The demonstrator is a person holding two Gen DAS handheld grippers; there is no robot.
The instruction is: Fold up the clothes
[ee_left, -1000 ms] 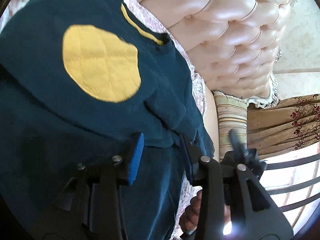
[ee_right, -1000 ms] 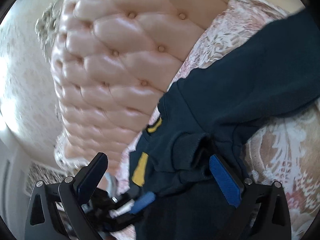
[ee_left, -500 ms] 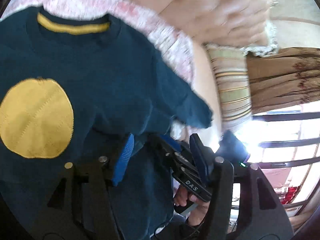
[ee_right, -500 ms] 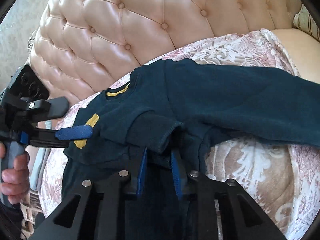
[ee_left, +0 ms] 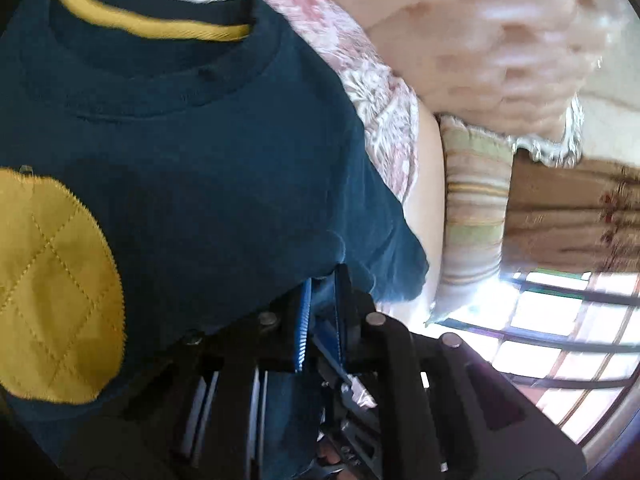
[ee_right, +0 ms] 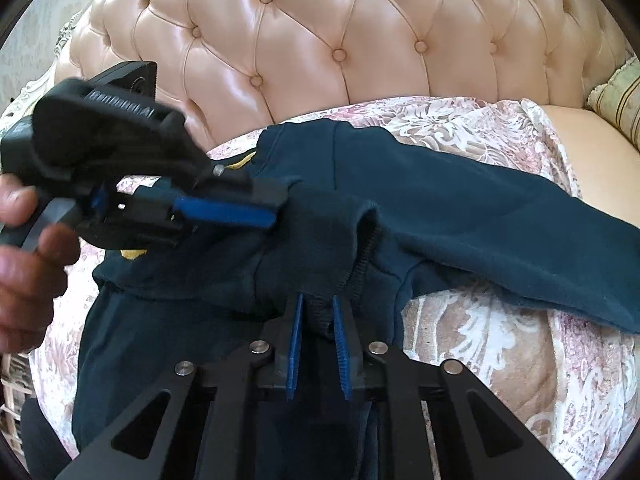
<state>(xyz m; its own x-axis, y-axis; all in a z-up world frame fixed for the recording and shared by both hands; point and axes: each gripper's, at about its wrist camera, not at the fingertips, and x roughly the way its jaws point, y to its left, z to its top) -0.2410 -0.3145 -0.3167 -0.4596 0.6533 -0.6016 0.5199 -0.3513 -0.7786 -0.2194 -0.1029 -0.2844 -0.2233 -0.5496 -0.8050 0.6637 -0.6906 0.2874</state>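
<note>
**Both grippers pinching a navy sweater**

The sweater (ee_right: 460, 216) lies on a lace cover (ee_right: 500, 344) before a tufted headboard (ee_right: 340, 40). Right gripper (ee_right: 318, 332) — fingers nearly closed on a folded cuff. Left gripper (ee_left: 320, 304) likewise narrow, apparently clamping fabric — blurred.

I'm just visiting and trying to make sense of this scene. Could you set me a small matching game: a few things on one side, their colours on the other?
Things:
1. sweater
2. round patch
3. tufted sofa back
4. pads of the right tool

Colours:
A. pale pink
B. bright blue
C. dark teal
D. mustard yellow

Pairs: 1-C, 2-D, 3-A, 4-B. The right tool pinches the sweater's ribbed edge.
</note>
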